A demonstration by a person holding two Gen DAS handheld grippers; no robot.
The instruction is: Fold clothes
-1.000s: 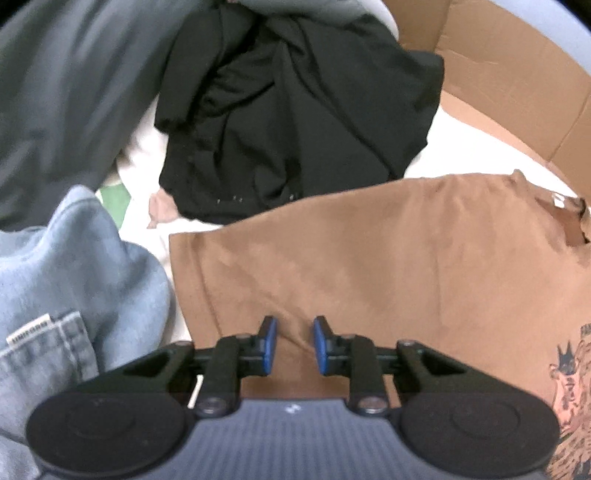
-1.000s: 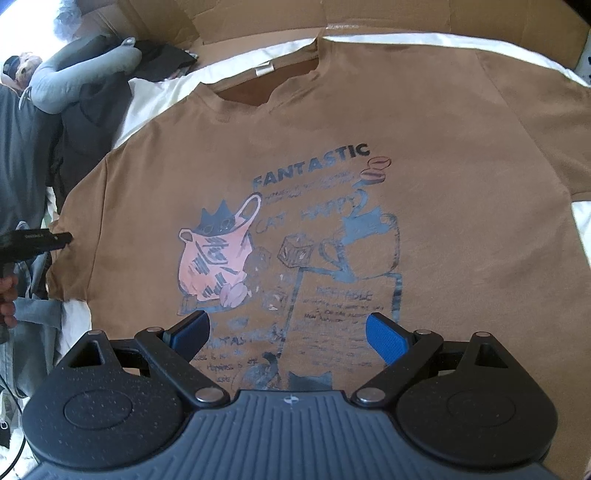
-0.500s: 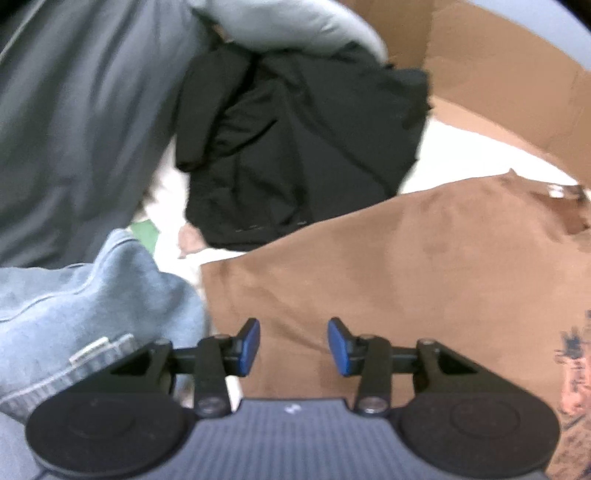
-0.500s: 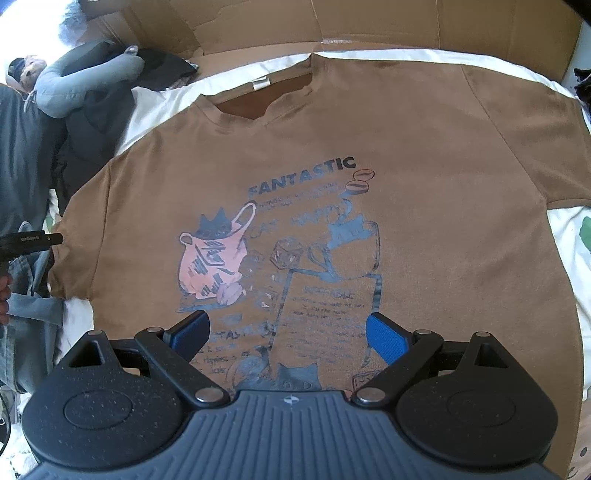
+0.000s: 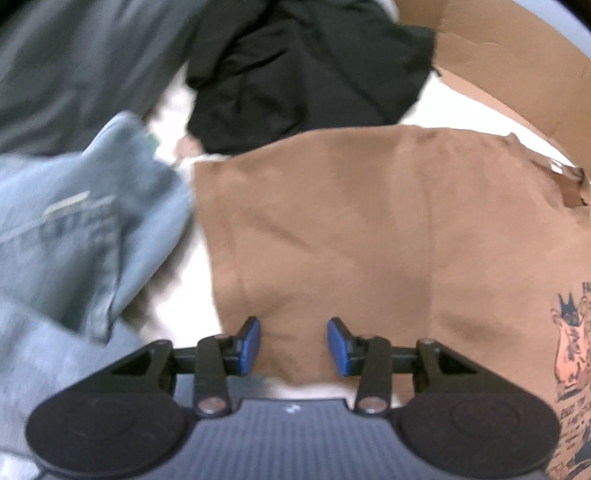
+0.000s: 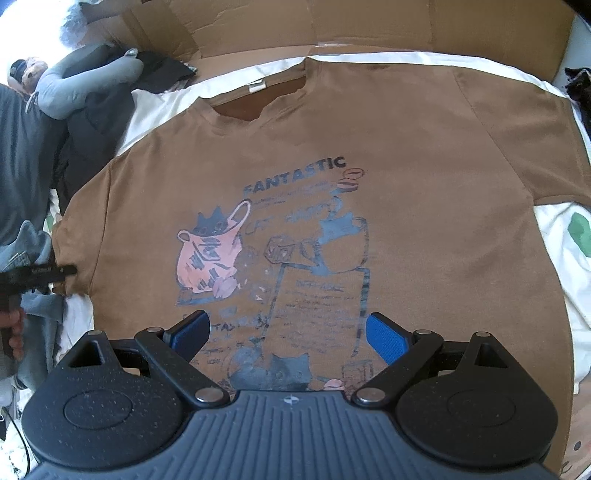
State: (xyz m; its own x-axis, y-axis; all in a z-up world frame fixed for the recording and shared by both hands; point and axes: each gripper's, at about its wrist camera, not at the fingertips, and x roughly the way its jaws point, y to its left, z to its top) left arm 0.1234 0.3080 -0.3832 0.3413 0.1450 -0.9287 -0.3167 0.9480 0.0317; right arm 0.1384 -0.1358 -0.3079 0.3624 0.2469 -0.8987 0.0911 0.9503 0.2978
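A brown T-shirt (image 6: 406, 147) with a blue and pink cat print (image 6: 277, 251) lies flat, front up, collar (image 6: 255, 99) at the far side. My right gripper (image 6: 288, 332) hangs open above the lower part of the print, with nothing between its fingers. In the left wrist view my left gripper (image 5: 293, 345) is open over the near corner of the shirt's sleeve (image 5: 369, 221); its pads stand apart and do not press on the cloth. The right wrist view shows that left gripper (image 6: 55, 273) at the sleeve's edge, held by a hand (image 6: 14, 328).
Light blue jeans (image 5: 92, 229) lie just left of the sleeve, with a black garment (image 5: 303, 66) and a grey one (image 5: 74, 55) beyond. A white sheet (image 6: 561, 240) is under the shirt. Cardboard (image 6: 332, 26) lines the far side; a grey neck pillow (image 6: 85, 85) lies at the far left.
My left gripper's jaws have widened, and it has shifted across the sleeve toward its near corner. The right gripper has drawn back slightly, so more of the shirt shows.
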